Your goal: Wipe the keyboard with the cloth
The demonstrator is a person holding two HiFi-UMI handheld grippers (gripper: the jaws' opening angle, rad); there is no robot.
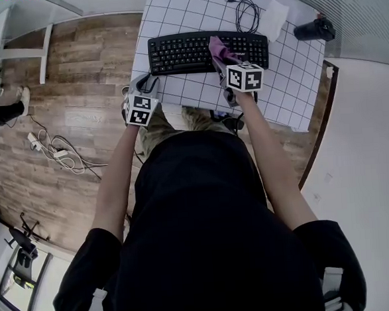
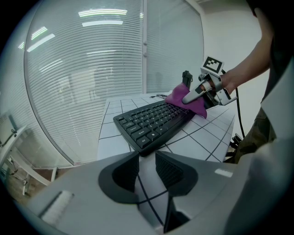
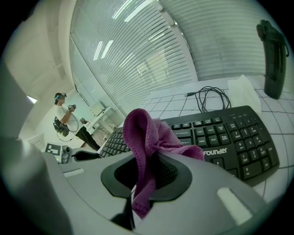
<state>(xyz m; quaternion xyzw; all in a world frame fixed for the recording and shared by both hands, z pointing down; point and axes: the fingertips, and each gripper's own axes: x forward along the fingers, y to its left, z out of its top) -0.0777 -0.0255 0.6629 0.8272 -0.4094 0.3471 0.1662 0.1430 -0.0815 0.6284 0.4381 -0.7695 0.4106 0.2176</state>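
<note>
A black keyboard point(image 1: 194, 52) lies across the white gridded table point(image 1: 290, 91). My right gripper point(image 1: 222, 62) hovers over the keyboard's right half, shut on a purple cloth point(image 1: 217, 47). In the right gripper view the cloth point(image 3: 147, 133) bunches up from between the jaws of the right gripper point(image 3: 146, 172), above the keyboard point(image 3: 229, 142). My left gripper point(image 1: 146, 88) sits at the table's near-left edge, short of the keyboard. In the left gripper view the left gripper point(image 2: 147, 170) is open by a narrow gap and holds nothing. Beyond it are the keyboard point(image 2: 154, 121) and the cloth point(image 2: 186, 102).
Behind the keyboard lie a coiled black cable point(image 1: 246, 13), a white sheet point(image 1: 274, 18) and a black object point(image 1: 315, 29) at the far right corner. Cables and a power strip point(image 1: 54, 148) lie on the wooden floor to the left. A person point(image 3: 62, 117) stands far off.
</note>
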